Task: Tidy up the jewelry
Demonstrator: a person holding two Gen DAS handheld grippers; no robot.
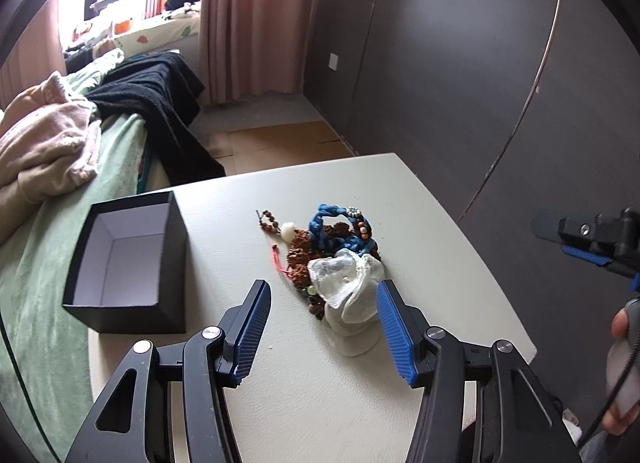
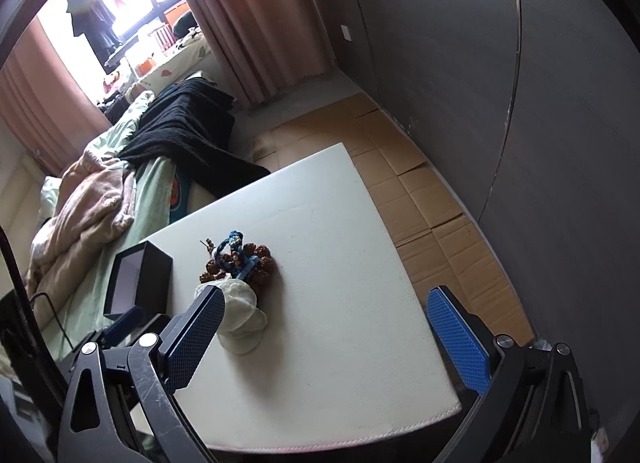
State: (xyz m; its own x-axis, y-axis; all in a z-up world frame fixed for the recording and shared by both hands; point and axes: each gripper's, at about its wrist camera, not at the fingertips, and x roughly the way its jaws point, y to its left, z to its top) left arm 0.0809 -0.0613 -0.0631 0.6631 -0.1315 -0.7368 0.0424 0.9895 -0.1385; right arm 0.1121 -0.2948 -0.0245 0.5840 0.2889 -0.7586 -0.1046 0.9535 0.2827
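A tangled jewelry pile [image 1: 320, 247] lies mid-table: a blue braided bracelet [image 1: 340, 229], brown bead strands and a thin red cord. A white gauze pouch [image 1: 348, 287] rests against its near side. My left gripper [image 1: 323, 291] is open just above the table; the pouch's near end sits between its fingers, close to the right pad [image 1: 394, 327], with no visible pressing. An empty black box [image 1: 128, 259] with a white inside stands to the left. My right gripper [image 2: 325, 295] is open over bare table, right of the pouch [image 2: 240, 311] and the pile [image 2: 240, 259].
The white table [image 1: 420, 203] ends close on the right and near sides. A bed [image 1: 48, 247] with pink and black blankets borders it on the left. A dark wardrobe wall [image 2: 560, 103] runs along the right, above flattened cardboard [image 2: 420, 199] on the floor. A hand [image 1: 620, 363] holds the right gripper [image 1: 560, 241].
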